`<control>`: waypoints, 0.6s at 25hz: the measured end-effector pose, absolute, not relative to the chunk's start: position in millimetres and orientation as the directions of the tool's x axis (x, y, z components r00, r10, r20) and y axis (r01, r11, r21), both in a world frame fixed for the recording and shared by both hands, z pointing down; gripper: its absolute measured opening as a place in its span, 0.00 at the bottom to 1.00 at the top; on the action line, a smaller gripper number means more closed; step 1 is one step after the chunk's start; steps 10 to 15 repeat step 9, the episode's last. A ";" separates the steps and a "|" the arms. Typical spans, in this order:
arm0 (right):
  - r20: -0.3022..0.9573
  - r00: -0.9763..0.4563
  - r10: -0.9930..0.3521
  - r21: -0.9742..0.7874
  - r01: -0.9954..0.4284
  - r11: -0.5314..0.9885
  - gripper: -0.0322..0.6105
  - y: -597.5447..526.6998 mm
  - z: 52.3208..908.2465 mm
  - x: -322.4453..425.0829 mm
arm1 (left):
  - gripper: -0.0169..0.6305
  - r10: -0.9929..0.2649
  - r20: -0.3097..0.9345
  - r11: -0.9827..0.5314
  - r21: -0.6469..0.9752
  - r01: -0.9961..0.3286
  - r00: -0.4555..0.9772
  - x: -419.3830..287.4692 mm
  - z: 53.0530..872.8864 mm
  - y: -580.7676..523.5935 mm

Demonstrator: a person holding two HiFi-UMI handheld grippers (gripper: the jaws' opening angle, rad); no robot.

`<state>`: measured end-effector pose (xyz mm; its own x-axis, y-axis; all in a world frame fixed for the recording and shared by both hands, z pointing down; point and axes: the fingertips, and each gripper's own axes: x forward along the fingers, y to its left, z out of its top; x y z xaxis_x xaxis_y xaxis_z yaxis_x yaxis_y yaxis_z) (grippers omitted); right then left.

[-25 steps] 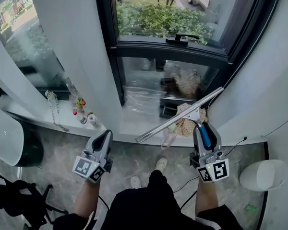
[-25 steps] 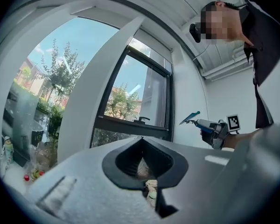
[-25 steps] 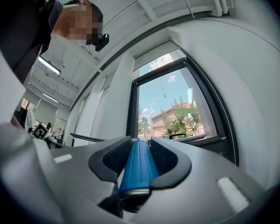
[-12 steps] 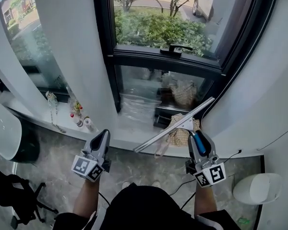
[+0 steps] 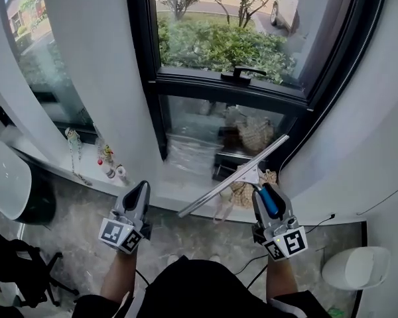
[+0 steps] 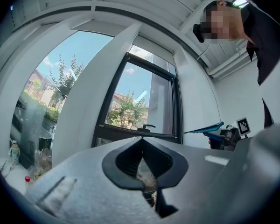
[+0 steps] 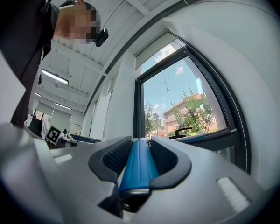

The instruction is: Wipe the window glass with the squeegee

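Left tongs [image 5: 142,186], right tongs [image 5: 261,192] grey; clothing [image 5: 205,290] seemingly black.

Office-type interior, ground level. Exposed ceiling, strip lights [image 7: 55,77], pipes [image 6: 226,65] overhead. Black swivel chair [image 5: 23,270] on grey stone floor [image 5: 79,237]. Dark-framed window [image 5: 146,58] onto shrubs [image 5: 219,45], parked car [image 5: 283,8], street.

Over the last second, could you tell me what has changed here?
Hardly anything. The squeegee and right gripper slid slightly left and down in the head view, much as the window did, so mostly the camera shifted. Nothing was taken or released: the right stays shut on the squeegee, the left gripper shut and empty.
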<state>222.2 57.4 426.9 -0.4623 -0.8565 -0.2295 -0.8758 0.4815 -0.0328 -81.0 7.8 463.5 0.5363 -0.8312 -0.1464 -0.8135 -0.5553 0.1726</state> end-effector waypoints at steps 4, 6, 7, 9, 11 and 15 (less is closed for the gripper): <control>-0.228 -0.470 -0.853 -0.053 -0.869 0.493 0.26 58.9 429.6 217.3 | 0.03 -0.836 -0.147 -0.547 0.161 -0.821 0.528 -88.1 462.3 8.6; -0.222 -0.478 -0.850 -0.037 -0.867 0.497 0.26 60.0 430.5 213.6 | 0.03 -0.834 -0.142 -0.551 0.165 -0.818 0.533 -89.6 463.7 8.7; -0.217 -0.482 -0.849 -0.028 -0.866 0.499 0.26 60.4 431.5 211.8 | 0.03 -0.831 -0.139 -0.555 0.167 -0.815 0.538 -89.6 464.9 8.8; -0.208 -0.488 -0.848 -0.012 -0.865 0.501 0.26 60.9 433.7 208.4 | 0.03 -0.826 -0.132 -0.564 0.170 -0.808 0.549 -89.1 467.7 8.9; -0.208 -0.488 -0.848 -0.012 -0.865 0.501 0.26 60.9 433.7 208.4 | 0.03 -0.826 -0.132 -0.564 0.170 -0.808 0.549 -89.1 467.7 8.9; -0.208 -0.488 -0.848 -0.012 -0.865 0.501 0.26 60.9 433.7 208.4 | 0.03 -0.826 -0.132 -0.564 0.170 -0.808 0.549 -89.1 467.7 8.9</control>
